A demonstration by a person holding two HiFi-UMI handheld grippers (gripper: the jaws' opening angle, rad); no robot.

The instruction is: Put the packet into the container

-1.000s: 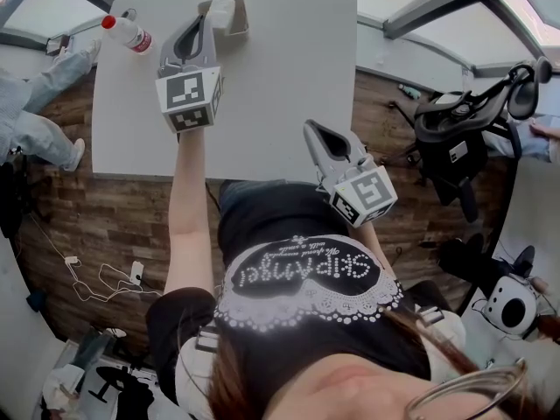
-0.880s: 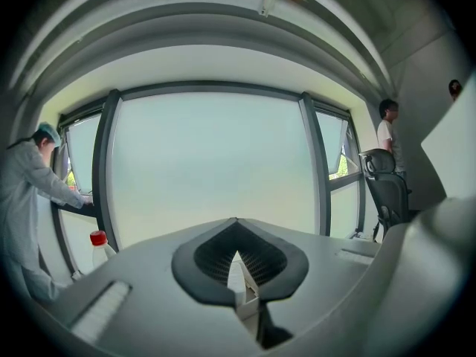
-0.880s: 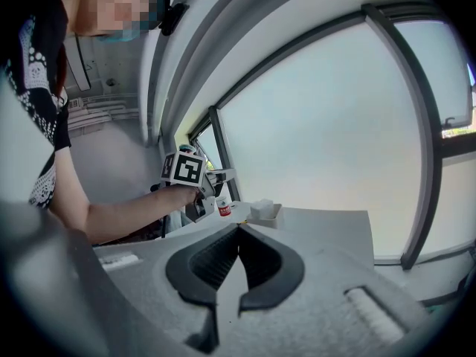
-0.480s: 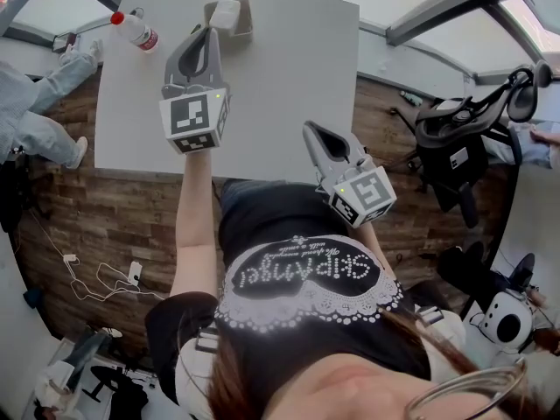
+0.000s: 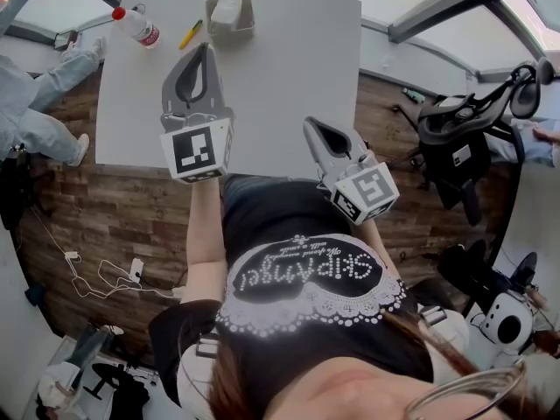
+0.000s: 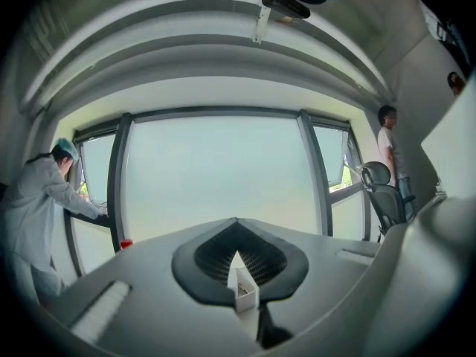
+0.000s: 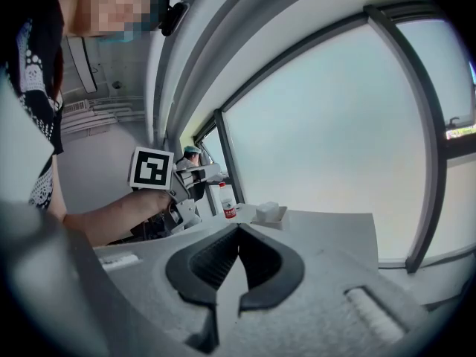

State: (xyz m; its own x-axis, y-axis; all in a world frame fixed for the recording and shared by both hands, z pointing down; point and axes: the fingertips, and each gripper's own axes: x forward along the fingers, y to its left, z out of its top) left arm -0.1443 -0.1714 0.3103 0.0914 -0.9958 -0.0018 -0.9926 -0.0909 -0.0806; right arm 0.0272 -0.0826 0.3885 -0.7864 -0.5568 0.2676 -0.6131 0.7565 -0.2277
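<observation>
The packet [image 5: 226, 10] lies inside the grey container [image 5: 249, 26] at the far edge of the table [image 5: 289, 77], with a yellow pen [image 5: 191, 34] and a red-capped bottle [image 5: 136, 30] to its left. Nearest the body, the right gripper [image 5: 311, 125] hovers at the table's near edge, while the left gripper [image 5: 204, 47] is stretched over the table, aimed at the container but well short of it. Both have their jaws pressed together with nothing pinched
</observation>
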